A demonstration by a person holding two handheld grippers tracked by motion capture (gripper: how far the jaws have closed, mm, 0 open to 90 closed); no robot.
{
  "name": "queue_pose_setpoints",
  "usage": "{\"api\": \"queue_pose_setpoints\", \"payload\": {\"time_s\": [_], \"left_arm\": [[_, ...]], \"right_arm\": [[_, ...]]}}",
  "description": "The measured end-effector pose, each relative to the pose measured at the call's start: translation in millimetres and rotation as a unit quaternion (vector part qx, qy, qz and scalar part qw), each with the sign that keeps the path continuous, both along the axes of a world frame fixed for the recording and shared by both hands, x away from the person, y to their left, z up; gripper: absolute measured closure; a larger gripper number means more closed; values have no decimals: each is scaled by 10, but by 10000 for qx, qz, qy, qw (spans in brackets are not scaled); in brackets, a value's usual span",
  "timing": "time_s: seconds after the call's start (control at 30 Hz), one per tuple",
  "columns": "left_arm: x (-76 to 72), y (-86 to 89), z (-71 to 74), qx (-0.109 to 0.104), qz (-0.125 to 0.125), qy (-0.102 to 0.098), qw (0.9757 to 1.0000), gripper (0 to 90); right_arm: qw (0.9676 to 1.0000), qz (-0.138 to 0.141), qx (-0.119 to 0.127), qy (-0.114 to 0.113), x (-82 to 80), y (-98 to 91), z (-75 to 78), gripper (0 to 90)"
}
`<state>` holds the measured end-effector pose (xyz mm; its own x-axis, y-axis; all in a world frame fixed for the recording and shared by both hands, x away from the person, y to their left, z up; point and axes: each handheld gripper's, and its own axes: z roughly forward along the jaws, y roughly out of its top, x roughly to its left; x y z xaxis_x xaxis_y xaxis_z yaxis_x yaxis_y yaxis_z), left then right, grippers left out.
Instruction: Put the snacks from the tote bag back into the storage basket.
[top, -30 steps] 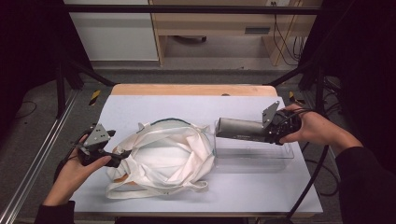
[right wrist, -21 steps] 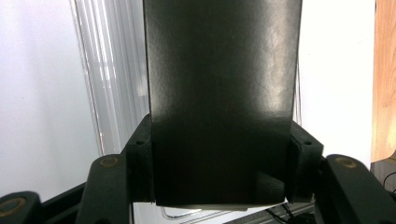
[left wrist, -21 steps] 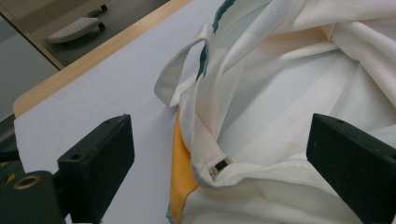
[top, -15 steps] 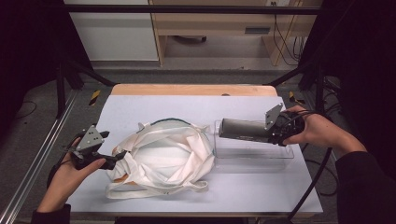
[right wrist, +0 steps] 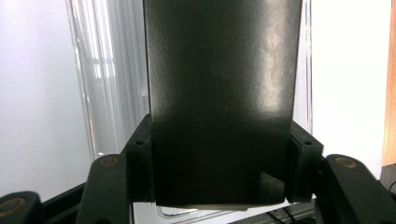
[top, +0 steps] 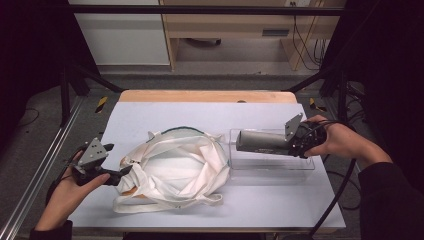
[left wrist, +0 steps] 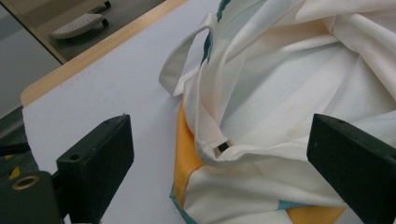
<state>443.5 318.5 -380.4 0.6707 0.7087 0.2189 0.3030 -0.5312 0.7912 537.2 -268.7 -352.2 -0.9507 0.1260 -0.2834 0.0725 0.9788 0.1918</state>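
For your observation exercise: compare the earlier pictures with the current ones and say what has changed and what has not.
Nothing has visibly changed. The right gripper is still shut on the dark box above the clear tray, and the left gripper stays open at the edge of the cloth bag.

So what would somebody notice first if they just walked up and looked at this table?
Probably the big crumpled white cloth bag with orange patches, lying in the middle of the pale table. Next, the long dark box clamped in the right gripper, held level above a clear plastic tray on the table's right side. At the bag's left edge, the left gripper waits with its jaws wide open around a fold of cloth.
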Motion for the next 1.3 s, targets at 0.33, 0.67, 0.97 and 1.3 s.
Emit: {"api": "queue_pose_setpoints", "payload": {"time_s": [0.33, 0.67, 0.97, 1.3], "left_arm": [[9, 7, -51, 10, 26, 62, 10000, 70], [-2, 7, -63, 33, 35, 74, 10000, 70], [-7, -2, -55, 58, 6, 71, 10000, 70], [-10, -10, -61, 60, -3, 84, 9999, 70]], "right_arm": [[9998, 139, -110, 102, 56, 38, -54, 429], [9998, 113, -125, 144, 82, 28, -115, 429], [9994, 128, -217, 222, 92, 25, -174, 429], [9985, 314, -306, 330, 116, 118, -269, 429]]}}
